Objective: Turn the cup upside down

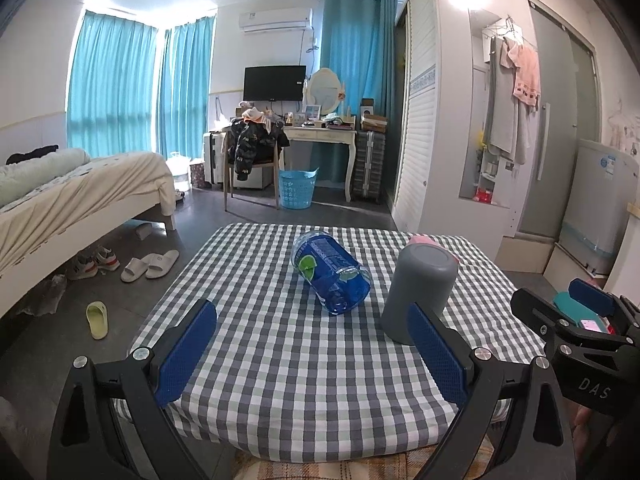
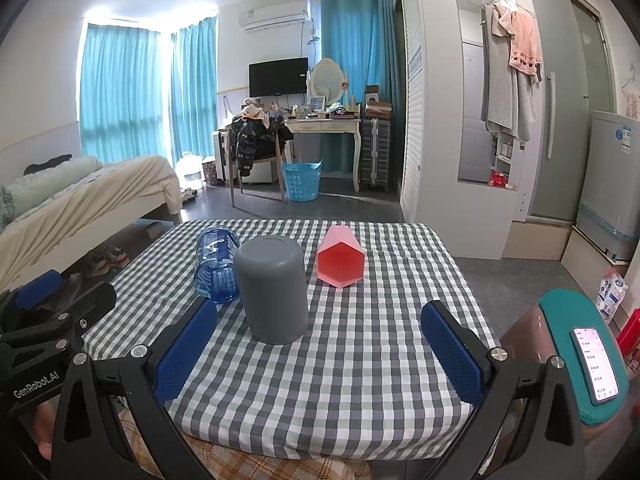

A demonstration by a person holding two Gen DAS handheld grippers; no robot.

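Note:
A grey cup [image 1: 420, 292] stands upside down on the checked tablecloth [image 1: 280, 344], its base facing up; it also shows in the right wrist view [image 2: 274, 292]. A clear blue cup [image 1: 330, 276] lies on its side to its left, also in the right wrist view [image 2: 216, 266]. A pink hexagonal cup [image 2: 340, 258] lies on its side behind, mouth toward me; only its top shows in the left wrist view [image 1: 426, 240]. My left gripper [image 1: 312, 356] is open and empty near the table's front edge. My right gripper [image 2: 320, 352] is open and empty just in front of the grey cup.
The table is small, with floor beyond every edge. A bed [image 1: 80, 188] stands at the left with slippers [image 1: 150, 266] beside it. A desk, chair and blue basket [image 1: 296, 188] are at the back. A phone on a teal cushion [image 2: 596, 368] sits at the right.

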